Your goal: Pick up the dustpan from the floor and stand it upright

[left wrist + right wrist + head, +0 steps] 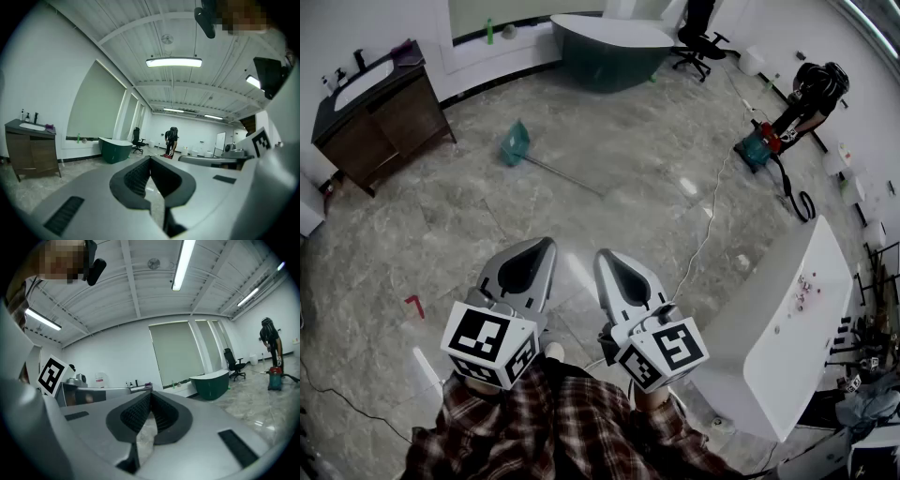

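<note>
The teal plastic dustpan (516, 142) with its long thin handle lies flat on the grey marble-patterned floor (656, 159), well ahead of both grippers and apart from them, near the dark wooden vanity cabinet (380, 117). The left gripper (546, 242) and right gripper (602, 253) are held side by side close to the person's plaid sleeves, each with jaws closed together on nothing.

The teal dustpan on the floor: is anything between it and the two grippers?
Nothing visible. Only bare floor lies between the dustpan and the left gripper and right gripper, both shut and empty. The white cable runs off to the right.
</note>
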Demonstrator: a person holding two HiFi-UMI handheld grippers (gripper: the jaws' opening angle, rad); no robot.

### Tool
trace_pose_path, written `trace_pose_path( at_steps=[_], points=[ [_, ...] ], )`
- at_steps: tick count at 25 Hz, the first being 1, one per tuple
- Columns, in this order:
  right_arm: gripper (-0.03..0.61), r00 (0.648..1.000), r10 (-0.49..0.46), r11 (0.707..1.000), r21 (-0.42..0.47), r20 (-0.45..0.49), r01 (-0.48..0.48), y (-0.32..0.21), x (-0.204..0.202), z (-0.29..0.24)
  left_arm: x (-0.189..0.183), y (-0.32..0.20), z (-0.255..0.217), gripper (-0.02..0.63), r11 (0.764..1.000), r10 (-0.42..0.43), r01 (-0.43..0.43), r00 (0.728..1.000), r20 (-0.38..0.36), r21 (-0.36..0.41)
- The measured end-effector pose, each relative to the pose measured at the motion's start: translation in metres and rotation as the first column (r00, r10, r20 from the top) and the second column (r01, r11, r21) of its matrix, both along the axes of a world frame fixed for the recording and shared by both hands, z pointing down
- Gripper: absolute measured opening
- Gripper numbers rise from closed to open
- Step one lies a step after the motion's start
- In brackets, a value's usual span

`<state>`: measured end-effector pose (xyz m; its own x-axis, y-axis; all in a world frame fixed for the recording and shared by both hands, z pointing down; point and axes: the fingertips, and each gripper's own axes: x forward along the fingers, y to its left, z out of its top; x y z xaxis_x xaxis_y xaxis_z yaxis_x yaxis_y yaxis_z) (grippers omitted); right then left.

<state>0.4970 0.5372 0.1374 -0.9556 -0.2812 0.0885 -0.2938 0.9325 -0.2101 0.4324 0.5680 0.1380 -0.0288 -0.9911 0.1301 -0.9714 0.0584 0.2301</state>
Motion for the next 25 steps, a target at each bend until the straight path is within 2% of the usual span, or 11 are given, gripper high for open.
trace_pose_path(
  at_steps=[8, 16, 25],
  points=[
    [0.011, 0.998, -0.049, 0.999, -0.016, -0.045, 0.049, -0.026, -0.063, 0.023, -0.064, -0.024, 0.016, 0.011, 0.999, -0.048, 0.048, 0.999, -0.021, -0.019],
    [0.011, 0.995, -0.086, 0.996, 0.005, -0.045, 0.087, -0.067, -0.168, 0.015, -0.158, -0.071, 0.008, 0.011, 0.999, -0.043, 0.043, 0.999, -0.008, -0.002],
    [0.011, 1.000, -0.002, 1.000, 0.009, -0.023, 0.002, -0.118, -0.277, 0.015, -0.270, -0.121, 0.009, 0.011, 1.000, 0.022, -0.022, 1.000, 0.015, 0.000]
  ],
)
